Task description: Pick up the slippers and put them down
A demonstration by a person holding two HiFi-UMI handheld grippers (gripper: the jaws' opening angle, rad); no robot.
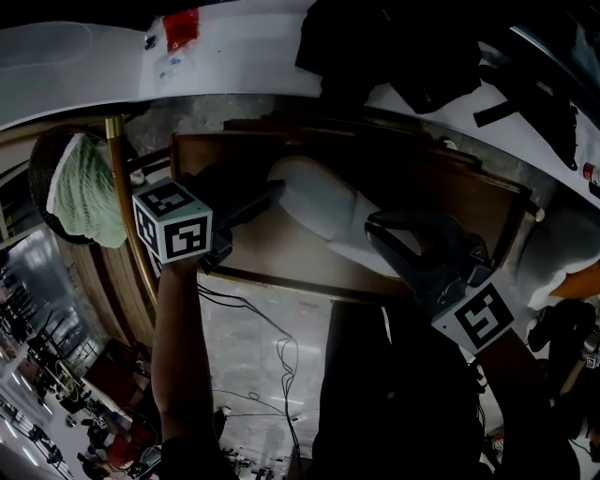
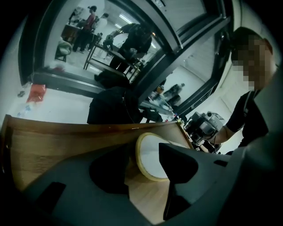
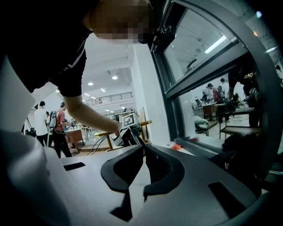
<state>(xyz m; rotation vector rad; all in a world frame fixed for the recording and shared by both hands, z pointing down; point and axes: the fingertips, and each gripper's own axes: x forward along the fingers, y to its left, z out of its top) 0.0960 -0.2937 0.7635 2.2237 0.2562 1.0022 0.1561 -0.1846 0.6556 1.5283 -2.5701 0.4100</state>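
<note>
A white slipper lies on a wooden tray table. My left gripper reaches in from the left toward the slipper's near end. In the left gripper view its jaws stand wide open, and the slipper's white sole with a yellowish rim shows between them, untouched by the pads, over the wood. My right gripper comes from the lower right onto the slipper's other end. In the right gripper view its tips meet, with pale slipper material between the jaws.
The tray has a raised dark rim. A brass post and a round seat with a green-white cushion stand at the left. Cables trail on the floor. Black bags and a red packet lie on the white ledge behind.
</note>
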